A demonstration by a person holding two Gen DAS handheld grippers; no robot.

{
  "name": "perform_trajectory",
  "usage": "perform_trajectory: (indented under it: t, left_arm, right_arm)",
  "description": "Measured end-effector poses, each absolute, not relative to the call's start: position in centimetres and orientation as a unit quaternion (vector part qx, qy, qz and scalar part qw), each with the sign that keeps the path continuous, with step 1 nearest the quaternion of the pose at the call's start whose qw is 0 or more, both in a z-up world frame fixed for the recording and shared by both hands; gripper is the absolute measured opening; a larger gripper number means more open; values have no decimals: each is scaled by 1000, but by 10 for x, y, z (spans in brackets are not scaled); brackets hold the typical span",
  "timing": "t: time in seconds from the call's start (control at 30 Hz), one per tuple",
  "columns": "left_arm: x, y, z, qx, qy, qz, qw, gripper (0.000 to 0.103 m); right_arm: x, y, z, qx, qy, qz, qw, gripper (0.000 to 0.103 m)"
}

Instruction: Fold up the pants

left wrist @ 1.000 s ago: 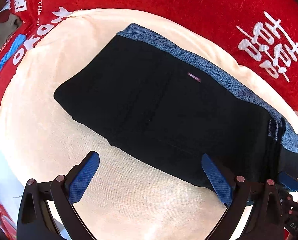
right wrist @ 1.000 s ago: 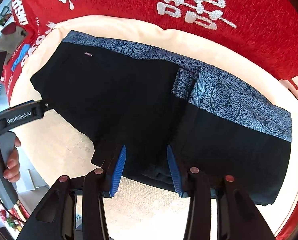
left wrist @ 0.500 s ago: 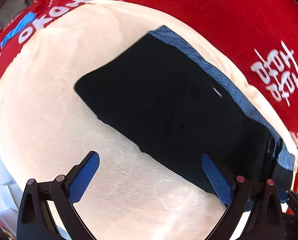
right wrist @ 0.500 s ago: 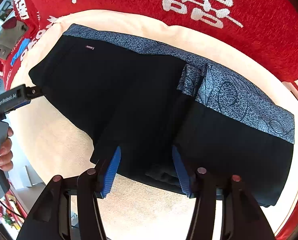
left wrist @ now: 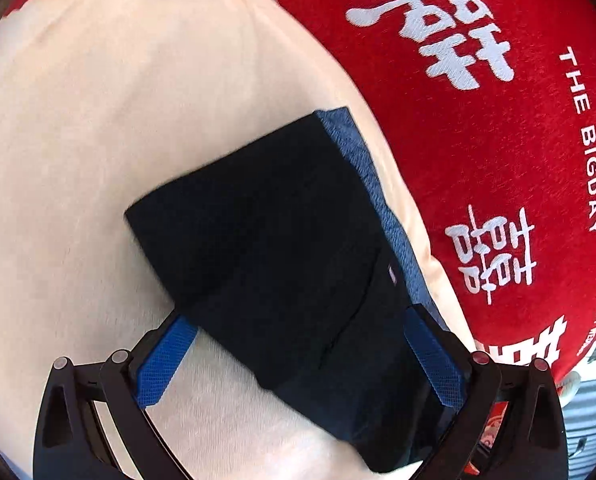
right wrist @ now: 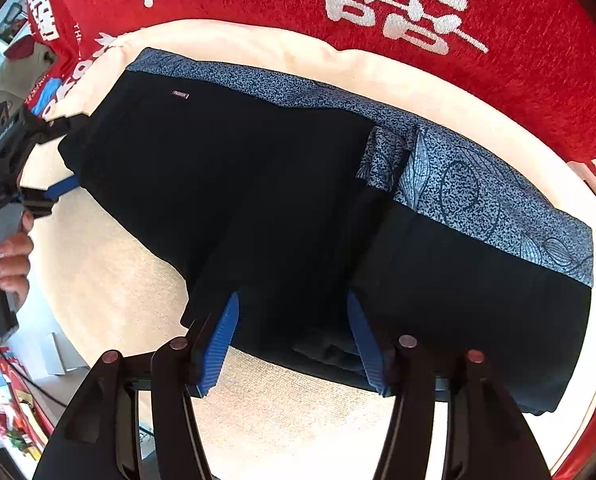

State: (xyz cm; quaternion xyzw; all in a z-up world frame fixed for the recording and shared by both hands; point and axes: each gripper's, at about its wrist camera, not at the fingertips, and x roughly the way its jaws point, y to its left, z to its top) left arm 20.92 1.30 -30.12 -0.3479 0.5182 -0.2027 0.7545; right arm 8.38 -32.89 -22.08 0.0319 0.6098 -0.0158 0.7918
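While the black folded pants with a blue patterned waistband (right wrist: 298, 208) lay on the cream cushion (right wrist: 109, 280), the right tongs (right wrist: 291, 340) were opening astride the hem and the spread left tongs (left wrist: 298, 360) straddled one end, where a deep, even bite was judged best.

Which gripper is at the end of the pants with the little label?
The left gripper, straddling the pants near the label; the right gripper, jaws opening, sits mid-length on the near edge.

The black pants (right wrist: 281, 200) lie folded and flat before me on the cream cushion (right wrist: 109, 280), their blue patterned waistband (right wrist: 478, 196) along the far edge.
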Motion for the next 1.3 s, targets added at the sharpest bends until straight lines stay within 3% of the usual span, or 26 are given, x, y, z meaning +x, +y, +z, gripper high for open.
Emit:
perform_trajectory:
  t: [0.27,0.47,0.5,0.57,0.67,0.8,1.03,1.3]
  left_arm:
    - [207,-5,-270,-325,486,-224,780,103]
    - [228,-24,-290,-288,531,-174,778,99]
    - [228,-28,-285,-273,532,-166,784,92]
    - [228,-34,-283,-239,541,-149,792,46]
    - [225,-36,-276,-209,533,-149,807,36]
    - [201,-60,-247,-76,477,-147,863,35]
    - [159,-115,-209,90,385,-166,903,35]
    - [151,-132,-204,126,369,-163,906,35]
  right_arm:
    - [84,-326,-221,31,609,-14,793,63]
    - [86,-325,-221,26,611,-13,791,63]
    - [86,-325,-220,26,612,-12,790,63]
    - [87,-326,-218,27,613,-9,789,63]
    - [90,-326,-207,34,612,-2,790,63]
    - [105,-331,-177,73,601,16,795,65]
    - [186,-318,-131,140,606,82,778,82]
    - [300,-220,-124,94,671,174,715,84]
